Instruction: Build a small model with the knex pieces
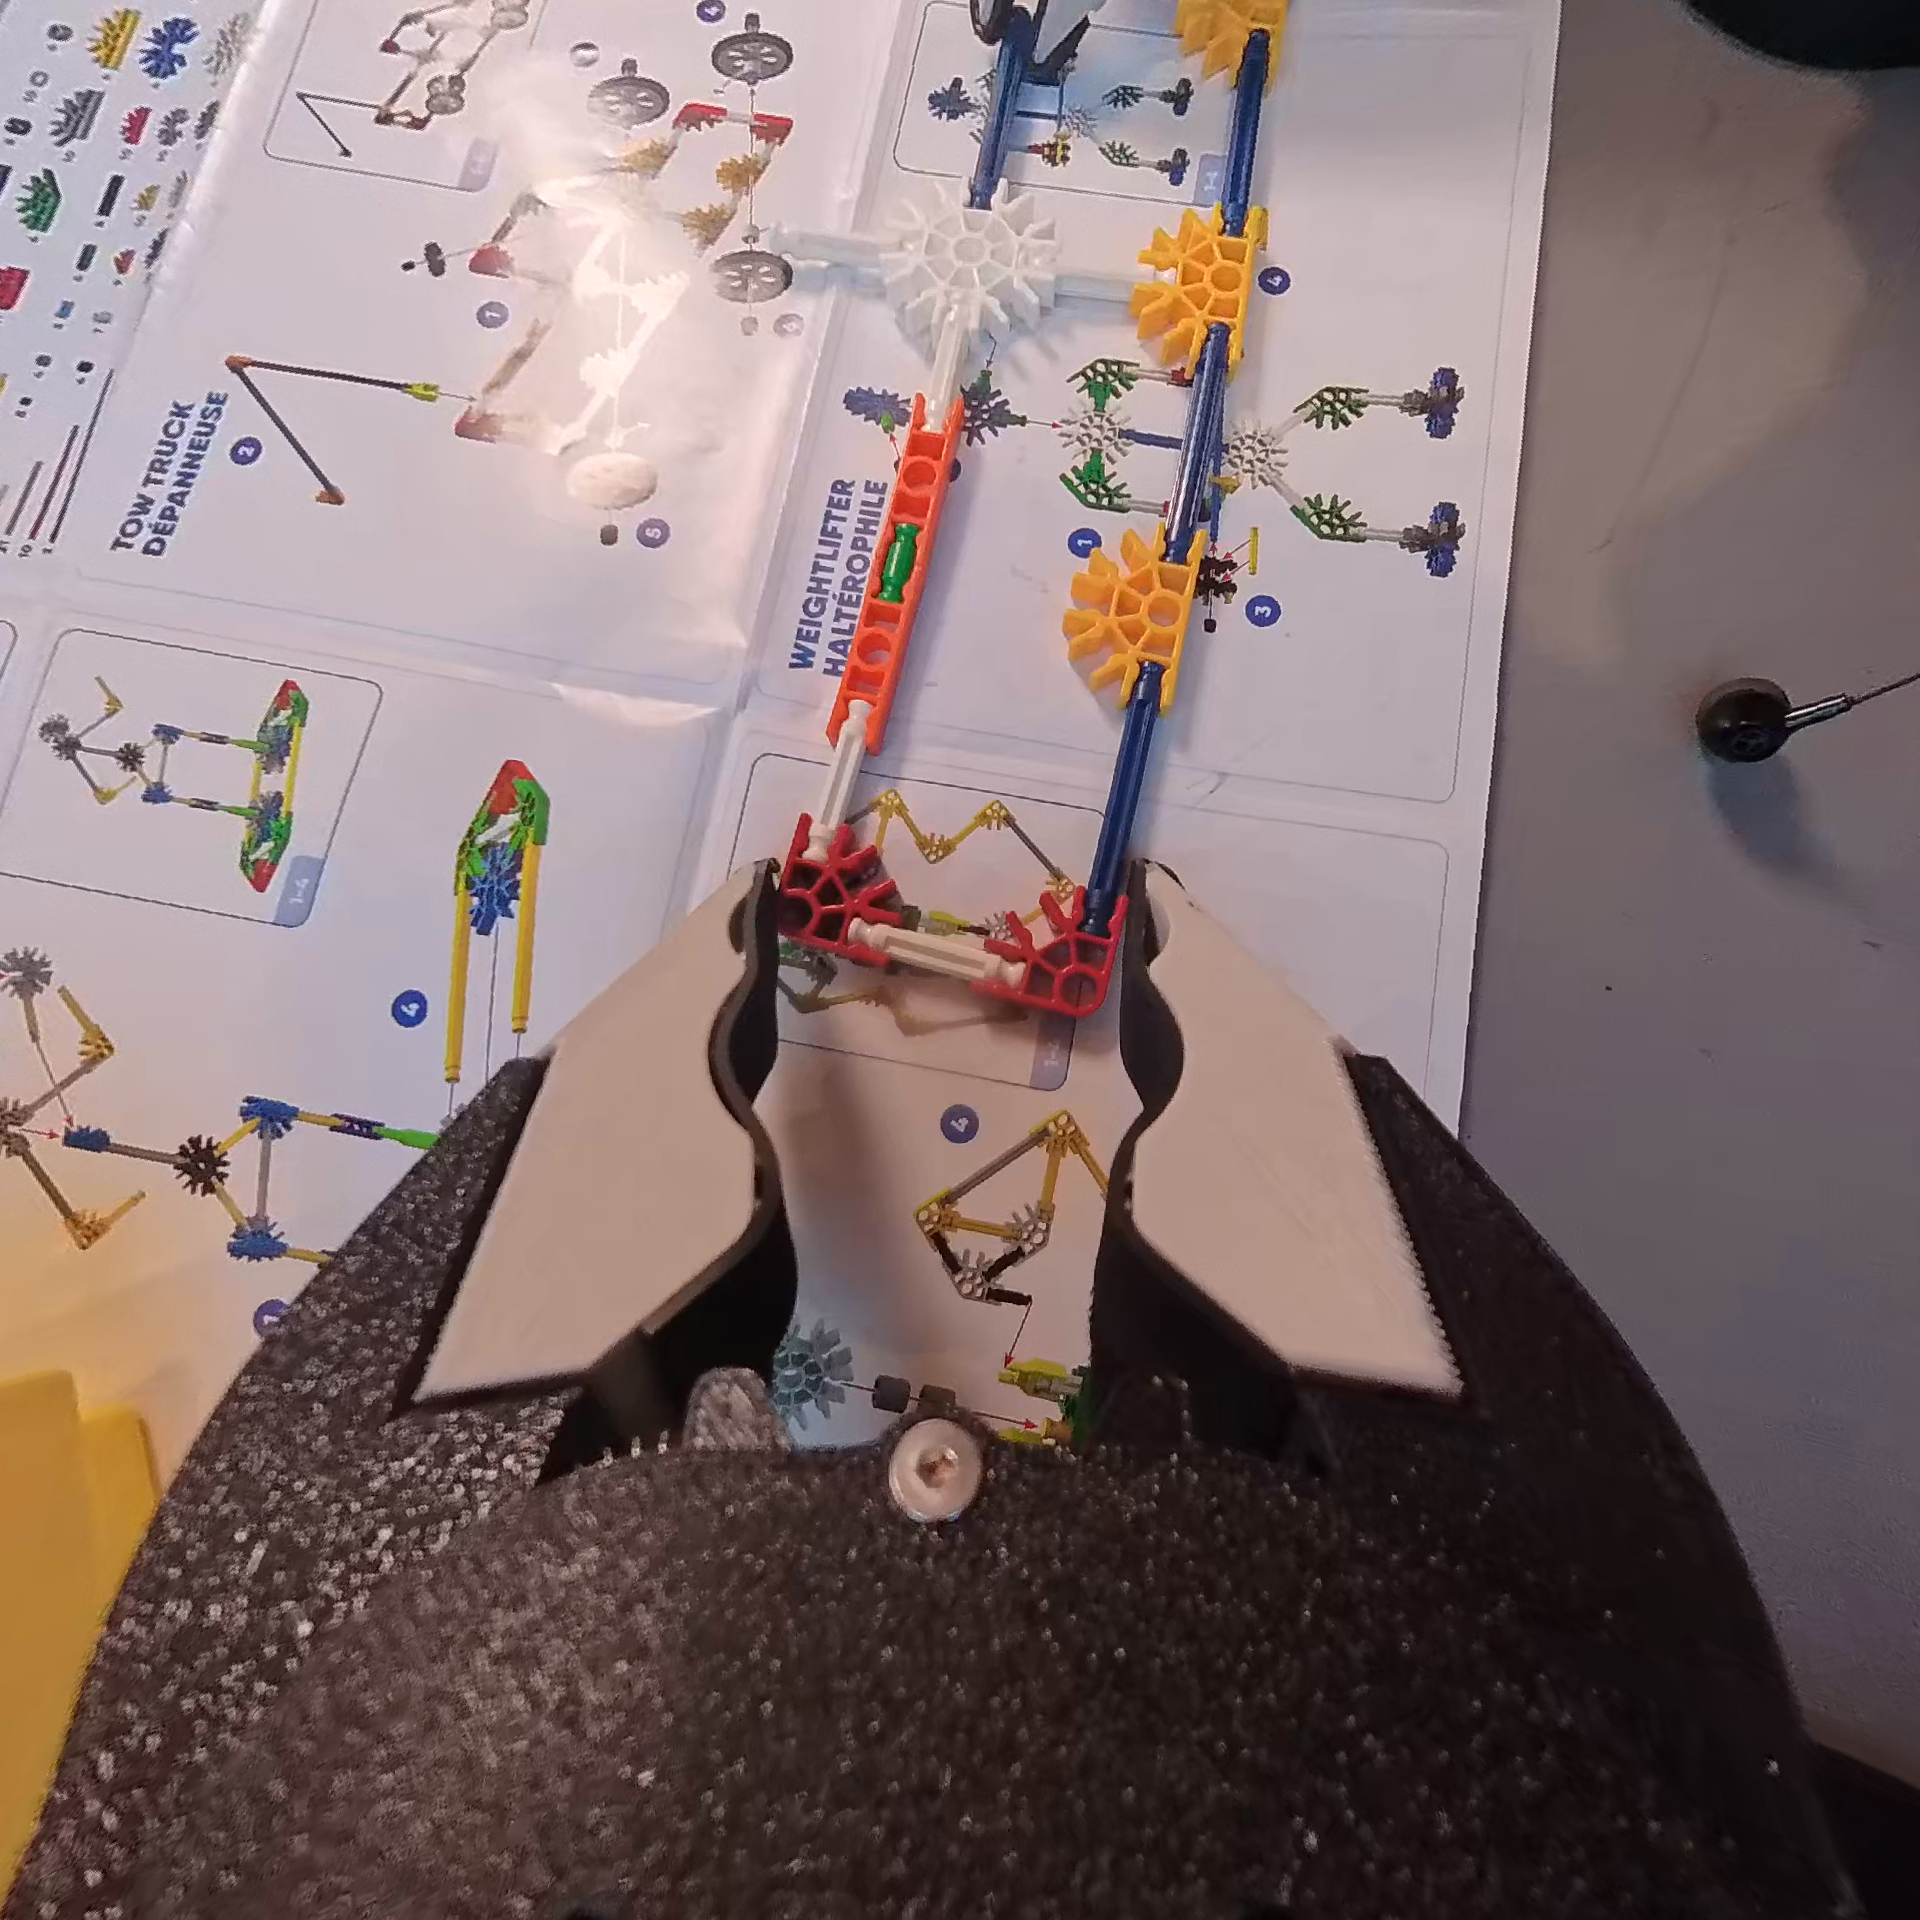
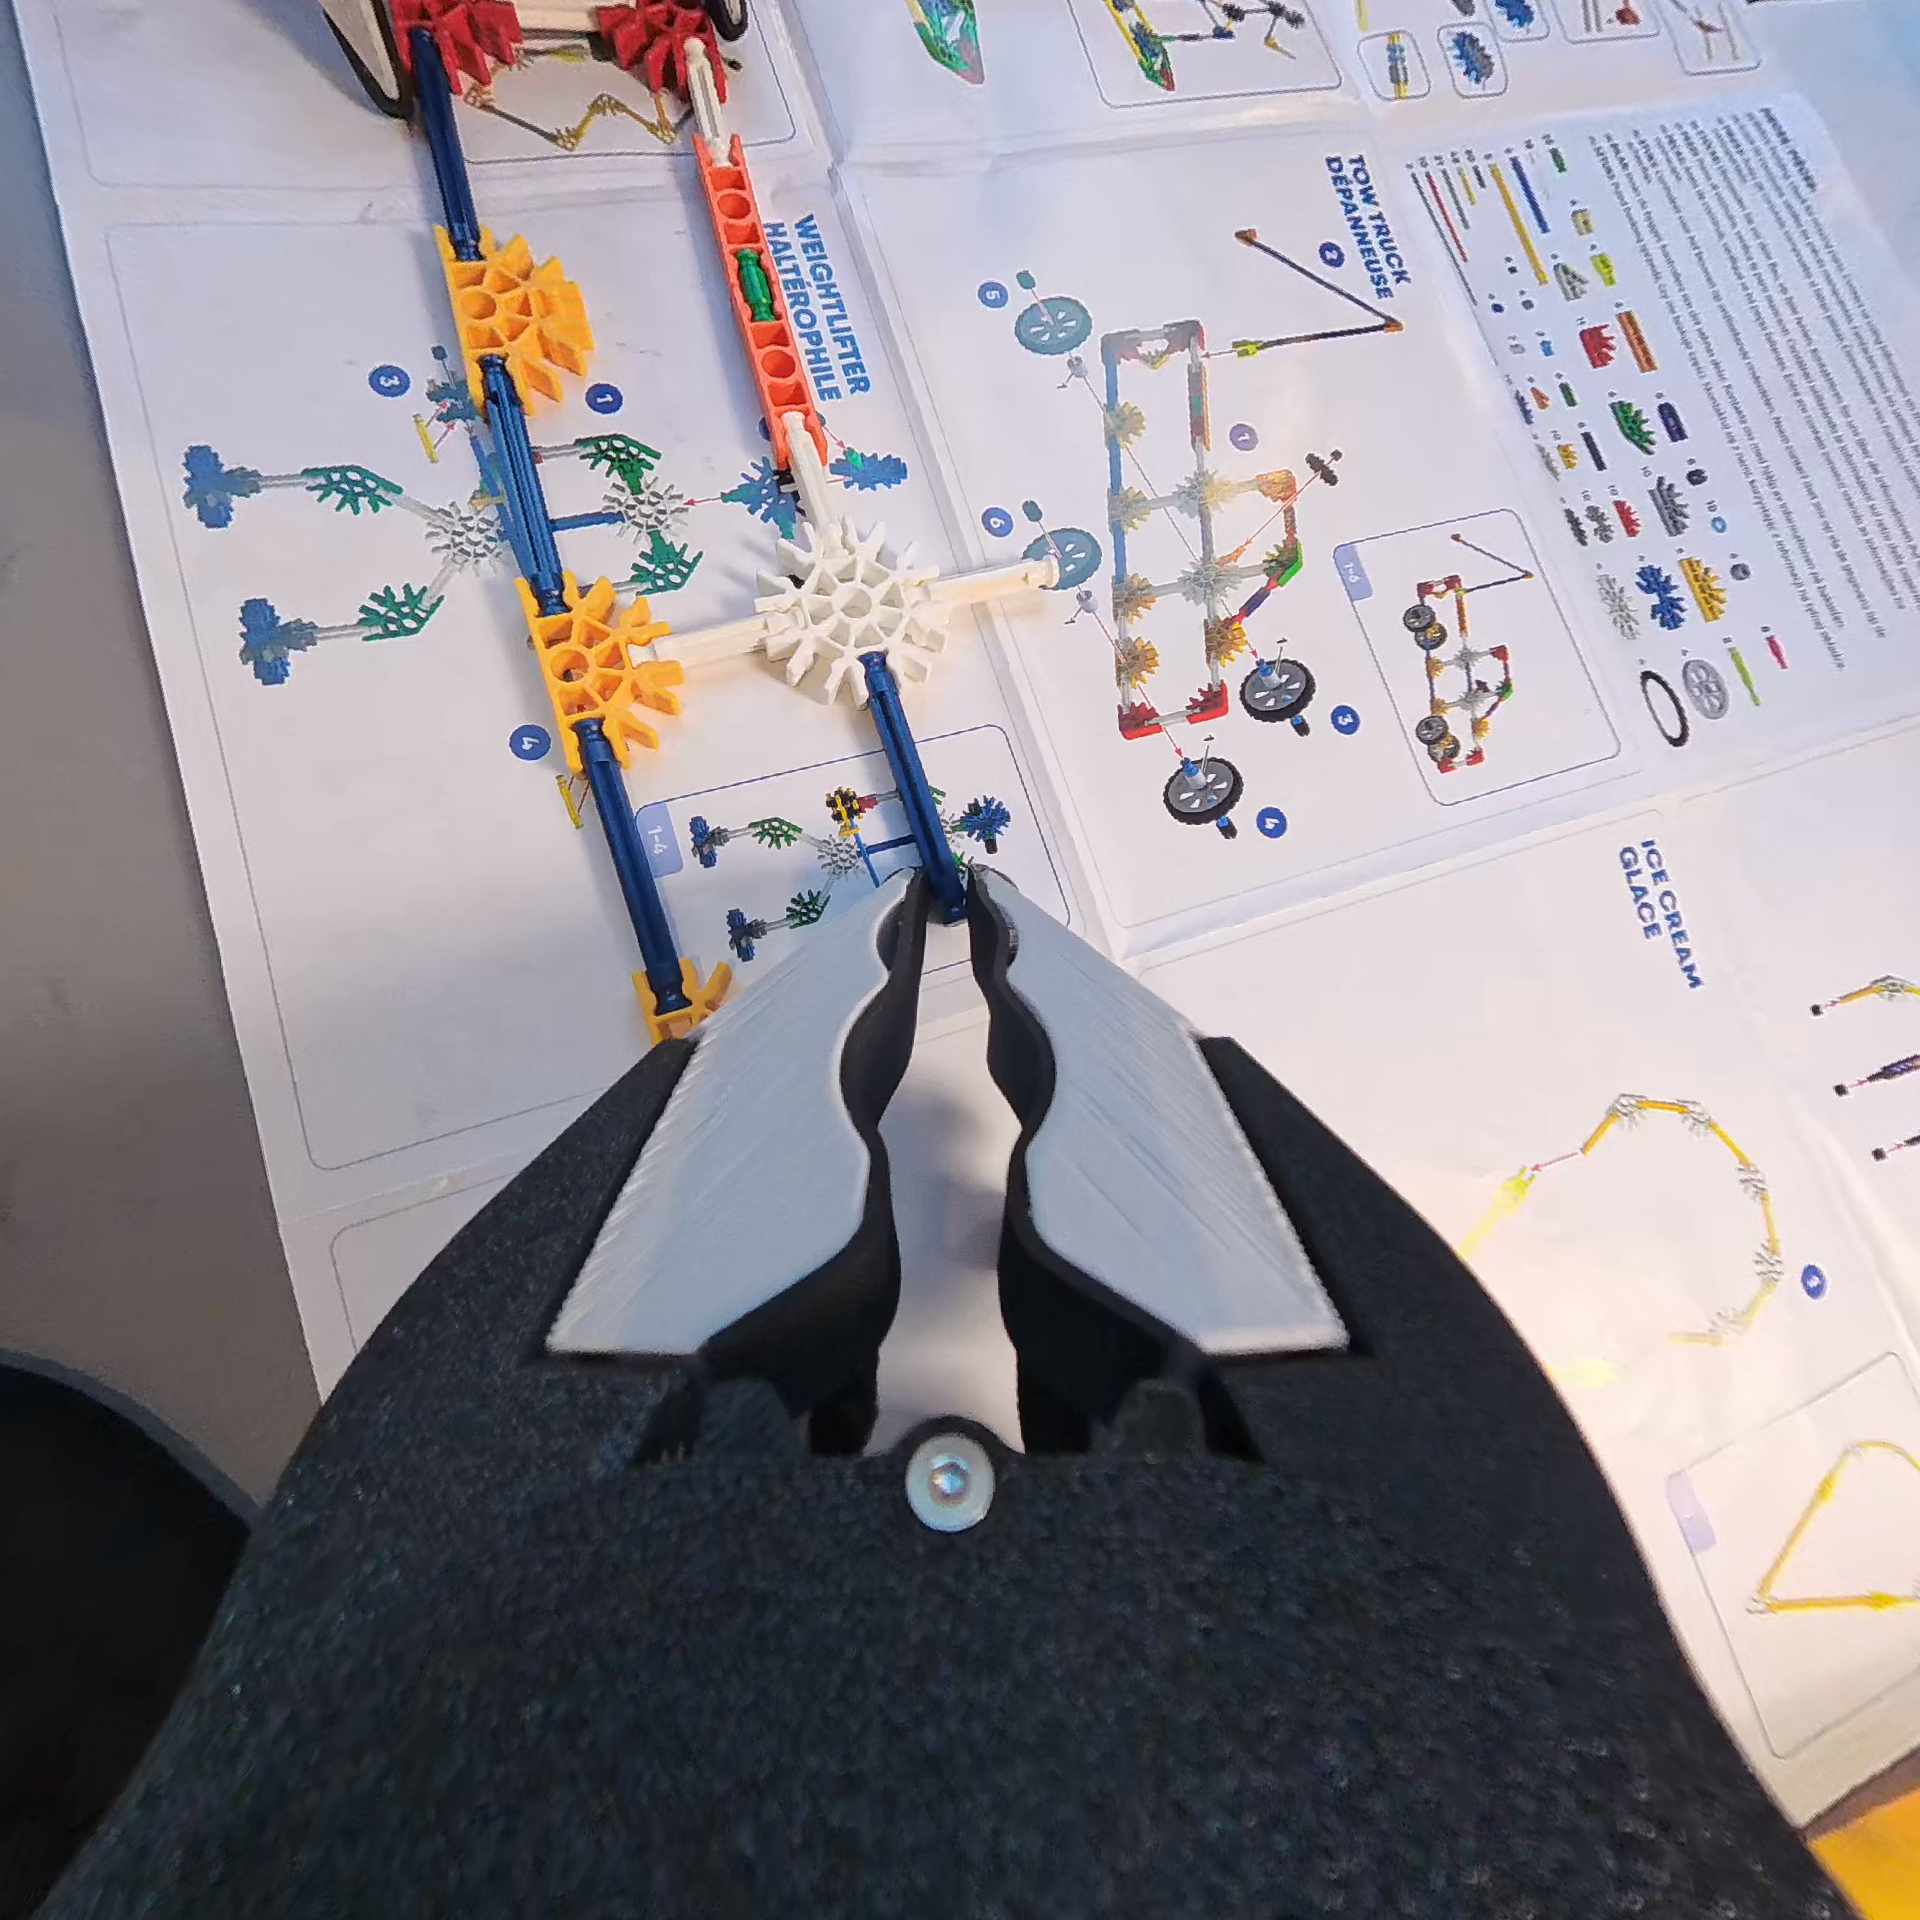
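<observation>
Instruction sheet (image 1: pixel 582 644) with printed build diagrams covers most of the grey tabletop (image 1: pixel 1714 416), and off to its side sits a small black wheel (image 1: pixel 1743 709) on a thin wire, well apart from everything else. There's also a yellow block (image 1: pixel 62 1475) at the edge of the left wrist view, not in the way of anything. Lying flat on the sheet is a rod-and-connector toy frame (image 1: pixel 1039 582). The left gripper (image 1: pixel 951 883) is spread fairly wide, clamping the red end of it, one jaw against each red corner connector (image 1: pixel 831 883) with a short white rod (image 1: pixel 930 948) bridging them. The right gripper (image 2: pixel 943 891) is at the opposite end, pinched nearly closed on the tip of a blue rod (image 2: pixel 909 784) that runs from the white snowflake connector (image 2: pixel 852 608). The frame's long side is blue rods threaded through yellow connectors (image 2: pixel 514 312); the other side has an orange connector (image 2: pixel 756 301) holding a tiny green rod (image 2: pixel 754 281).
</observation>
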